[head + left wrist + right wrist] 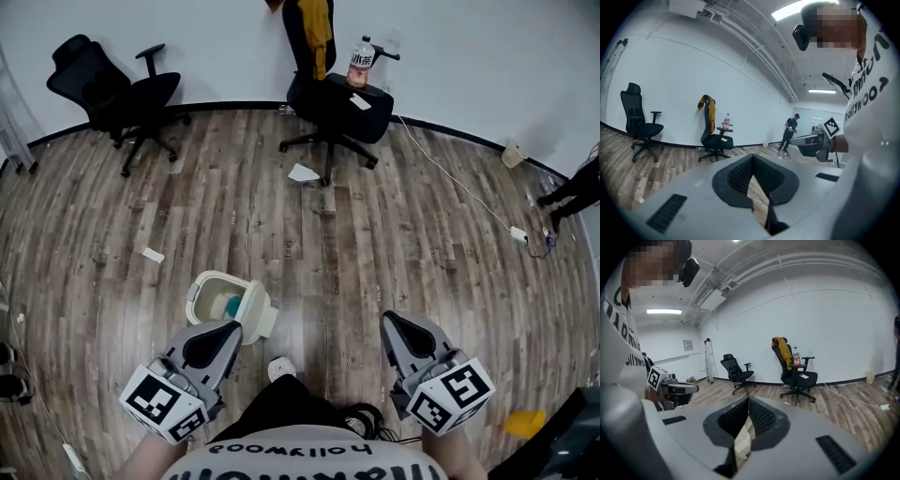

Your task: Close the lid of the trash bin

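Left claw (232,330) and right claw (389,322): jaws pressed together, empty. Trash bin (201,285) just ahead of left claw, lid (259,315) upright beside its tip. Risk: a hard shove could tip or skid the bin

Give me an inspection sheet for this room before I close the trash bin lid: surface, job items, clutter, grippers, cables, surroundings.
Surface: wood-plank floor.
Job's things: small cream trash bin stands on the floor. Its lid is flipped open to the right, and something teal lies inside.
Clutter: paper scraps lie on the floor; a yellow object is at the lower right.
Grippers: left gripper has its tip close beside the lid, contact unclear, jaws together, empty. Right gripper is apart from the bin, jaws together, empty.
Cables: white cable runs across the floor to a power strip.
Surroundings: two black office chairs, one carrying a bottle; a person at the right edge.
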Motion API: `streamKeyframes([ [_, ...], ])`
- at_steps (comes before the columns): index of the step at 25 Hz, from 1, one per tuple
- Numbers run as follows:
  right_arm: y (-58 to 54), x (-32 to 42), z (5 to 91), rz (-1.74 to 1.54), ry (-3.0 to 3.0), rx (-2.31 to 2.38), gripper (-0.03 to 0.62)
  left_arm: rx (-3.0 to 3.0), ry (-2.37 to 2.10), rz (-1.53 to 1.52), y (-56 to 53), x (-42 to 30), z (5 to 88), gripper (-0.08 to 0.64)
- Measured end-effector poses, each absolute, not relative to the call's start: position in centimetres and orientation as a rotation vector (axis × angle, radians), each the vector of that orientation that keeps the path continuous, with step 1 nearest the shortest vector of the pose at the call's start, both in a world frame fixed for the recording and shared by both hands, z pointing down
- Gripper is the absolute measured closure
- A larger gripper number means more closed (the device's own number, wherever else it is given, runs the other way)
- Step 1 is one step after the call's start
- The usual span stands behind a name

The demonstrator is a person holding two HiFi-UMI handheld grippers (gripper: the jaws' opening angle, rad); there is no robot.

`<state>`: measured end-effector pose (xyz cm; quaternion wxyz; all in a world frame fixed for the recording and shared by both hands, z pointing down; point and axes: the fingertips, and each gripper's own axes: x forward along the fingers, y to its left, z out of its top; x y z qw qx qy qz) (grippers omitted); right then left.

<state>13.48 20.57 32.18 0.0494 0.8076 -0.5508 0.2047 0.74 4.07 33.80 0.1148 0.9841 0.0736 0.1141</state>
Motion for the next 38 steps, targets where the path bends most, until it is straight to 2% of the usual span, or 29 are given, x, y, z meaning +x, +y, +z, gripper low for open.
streamKeyframes([
  [4, 18.0, 16.6, 33.0, 0.747, -1.752, 2.476, 0.581, 2.894, 0.146, 0.35, 2.0, 2.6, 33.8, 0.553],
  [12, 12.6, 20.2, 29.3, 0.645, -1.873, 2.392, 0.581, 2.865, -0.06, 0.315, -1.9, 3.1, 32.9, 0.552],
  [26, 1.6, 18.4, 29.5, 0.661, -2.346, 1.891, 0.581, 2.855, -0.671, 0.224, -2.1, -3.4, 30.1, 0.553],
  [29, -0.1, 17.6, 29.4, 0.581, -2.409, 1.712, 0.581, 2.789, -0.821, 0.219, -0.9, -4.4, 30.3, 0.554],
  [38, 0.3, 22.0, 29.4, 0.511, -2.503, 1.433, 0.581, 2.757, -1.147, 0.12, 2.2, 0.0, 28.5, 0.554],
])
